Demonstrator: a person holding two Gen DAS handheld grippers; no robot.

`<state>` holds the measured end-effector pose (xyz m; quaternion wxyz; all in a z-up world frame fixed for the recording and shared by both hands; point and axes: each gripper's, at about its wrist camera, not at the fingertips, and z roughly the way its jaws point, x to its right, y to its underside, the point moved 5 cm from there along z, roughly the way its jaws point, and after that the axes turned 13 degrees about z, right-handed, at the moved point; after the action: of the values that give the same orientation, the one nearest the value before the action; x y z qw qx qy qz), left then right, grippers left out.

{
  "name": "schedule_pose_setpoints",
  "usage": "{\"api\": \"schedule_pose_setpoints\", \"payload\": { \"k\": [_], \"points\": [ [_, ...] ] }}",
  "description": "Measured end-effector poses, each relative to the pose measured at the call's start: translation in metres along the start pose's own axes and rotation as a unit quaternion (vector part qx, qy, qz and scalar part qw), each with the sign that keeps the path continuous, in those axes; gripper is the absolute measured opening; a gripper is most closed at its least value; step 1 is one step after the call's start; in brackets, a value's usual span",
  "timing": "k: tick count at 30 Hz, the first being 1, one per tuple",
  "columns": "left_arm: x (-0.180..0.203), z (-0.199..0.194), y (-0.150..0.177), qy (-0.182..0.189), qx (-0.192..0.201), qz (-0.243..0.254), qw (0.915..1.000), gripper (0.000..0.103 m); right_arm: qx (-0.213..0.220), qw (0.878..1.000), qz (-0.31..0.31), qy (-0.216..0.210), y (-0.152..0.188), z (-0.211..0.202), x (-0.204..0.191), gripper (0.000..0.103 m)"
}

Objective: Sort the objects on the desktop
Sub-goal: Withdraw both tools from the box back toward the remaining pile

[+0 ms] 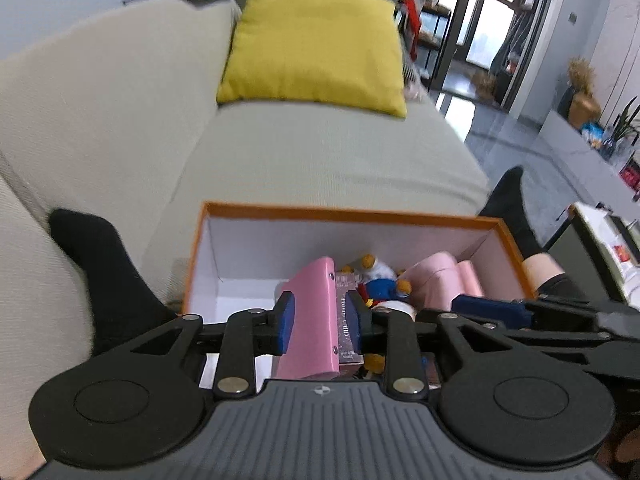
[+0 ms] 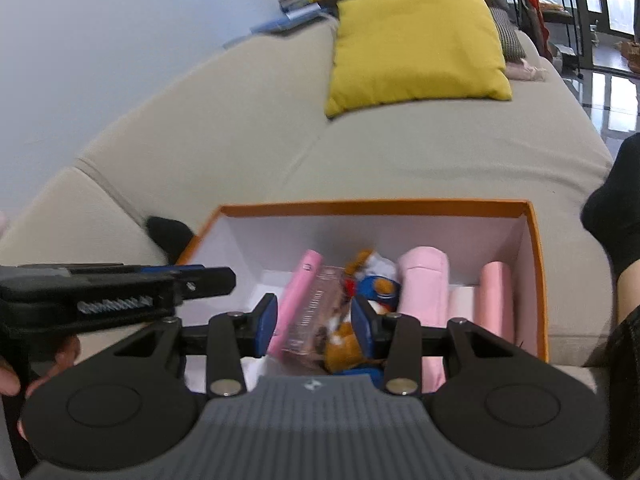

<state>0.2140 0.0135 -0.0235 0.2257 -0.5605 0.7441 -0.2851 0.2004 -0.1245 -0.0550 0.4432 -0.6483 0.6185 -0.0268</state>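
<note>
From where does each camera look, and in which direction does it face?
Left wrist: on the left hand-held gripper, facing down into the orange box on the sofa; black-socked feet flank it.
Right wrist: on the right hand-held gripper, facing the same box; fingers show at left.
Shared: box, pink notebook, plush toy, yellow cushion.

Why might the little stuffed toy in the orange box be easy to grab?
The stuffed toy looks plush, so it probably squashes, feels light and won't break. Lumpy rather than round, it likely won't roll, though wedged among the pink things it may snag.
</note>
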Motion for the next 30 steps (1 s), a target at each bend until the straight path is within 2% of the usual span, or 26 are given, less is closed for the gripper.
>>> {"api": "schedule_pose_setpoints", "payload": {
  "k": [5, 9, 11, 14, 18, 20, 23, 25, 26, 27, 30],
  "points": [
    [-0.008, -0.055, 0.010, -0.010, 0.016, 0.011, 0.9998, 0.034, 0.028, 0.998, -0.029, -0.042, 0.017, -0.032, -0.018, 0.044],
    [-0.015, -0.084, 0.030, -0.033, 0.003, 0.024, 0.9992, 0.034, 0.011, 0.996, -0.042, -0.083, 0.038, -0.053, -0.030, 0.045],
    [-0.017, -0.094, 0.047, -0.047, -0.014, 0.028, 0.9984, 0.034, 0.003, 0.994, -0.051, -0.094, 0.050, -0.060, -0.034, 0.049],
    [-0.017, -0.101, 0.074, -0.071, -0.043, 0.029, 0.9962, 0.034, -0.008, 0.993, -0.069, -0.093, 0.070, -0.065, -0.041, 0.050],
    [-0.009, -0.101, 0.115, -0.096, -0.077, 0.054, 0.9909, 0.034, -0.039, 0.993, -0.065, -0.088, 0.096, -0.062, -0.037, 0.050],
    [-0.006, -0.099, 0.131, -0.092, -0.088, 0.051, 0.9905, 0.034, -0.055, 0.994, -0.056, -0.077, 0.108, -0.056, -0.032, 0.050],
    [-0.004, -0.092, 0.153, -0.080, -0.104, 0.019, 0.9911, 0.034, -0.071, 0.996, -0.043, -0.043, 0.124, -0.046, -0.023, 0.050],
    [0.000, -0.086, 0.166, -0.094, -0.109, 0.019, 0.9894, 0.034, -0.082, 0.996, -0.030, -0.034, 0.134, -0.040, -0.015, 0.050],
    [0.003, -0.083, 0.170, -0.109, -0.112, 0.027, 0.9874, 0.040, -0.090, 0.995, -0.023, -0.030, 0.138, -0.038, -0.012, 0.050],
    [0.006, -0.080, 0.175, -0.124, -0.114, 0.037, 0.9850, 0.052, -0.098, 0.995, -0.015, -0.024, 0.142, -0.034, -0.009, 0.050],
    [0.014, -0.071, 0.186, -0.157, -0.117, 0.062, 0.9786, 0.057, -0.111, 0.994, -0.007, -0.016, 0.153, -0.031, -0.003, 0.050]
  ]
}}
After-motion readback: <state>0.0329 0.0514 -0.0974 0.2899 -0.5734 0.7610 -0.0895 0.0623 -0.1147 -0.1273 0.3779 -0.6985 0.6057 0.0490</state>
